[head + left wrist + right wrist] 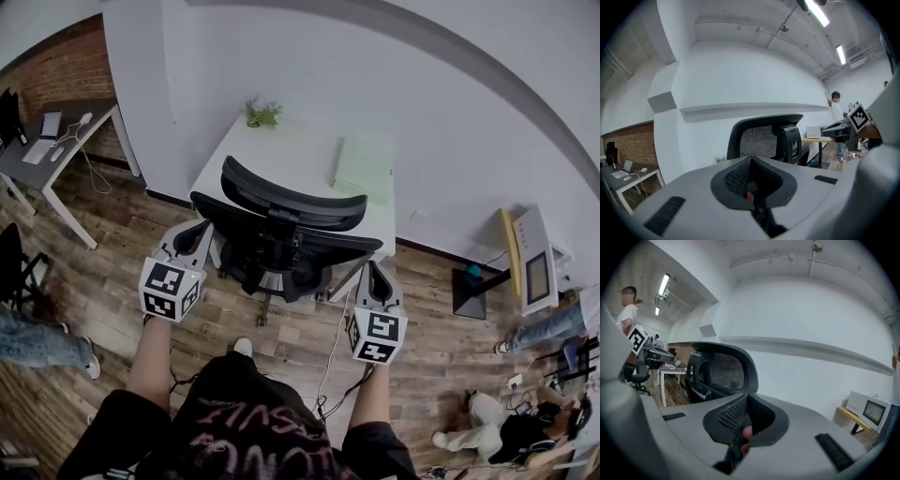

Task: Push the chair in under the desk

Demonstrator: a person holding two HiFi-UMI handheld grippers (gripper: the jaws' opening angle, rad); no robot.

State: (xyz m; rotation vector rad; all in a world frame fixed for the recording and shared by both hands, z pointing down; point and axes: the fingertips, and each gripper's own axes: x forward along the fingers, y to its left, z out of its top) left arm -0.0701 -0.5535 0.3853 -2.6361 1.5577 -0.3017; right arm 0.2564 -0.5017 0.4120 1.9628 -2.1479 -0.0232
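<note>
A black mesh-back office chair [281,234] stands in front of the white desk [281,155], its seat partly under the desk's front edge. My left gripper [200,232] is at the left end of the chair's backrest, jaws shut and holding nothing. At the backrest's right end is my right gripper [372,274], also shut and holding nothing. Whether either tip touches the chair I cannot tell. The left gripper view shows the closed left gripper [750,161] with the chair's headrest [764,140] beyond it. In the right gripper view the headrest [722,369] rises past the closed right gripper [747,399].
A green folder [364,169] and a small plant [262,114] sit on the desk. A second desk [56,141] stands far left. A white cable [333,356] runs over the wooden floor. People sit at the lower right [506,427], and a white appliance [534,258] stands at right.
</note>
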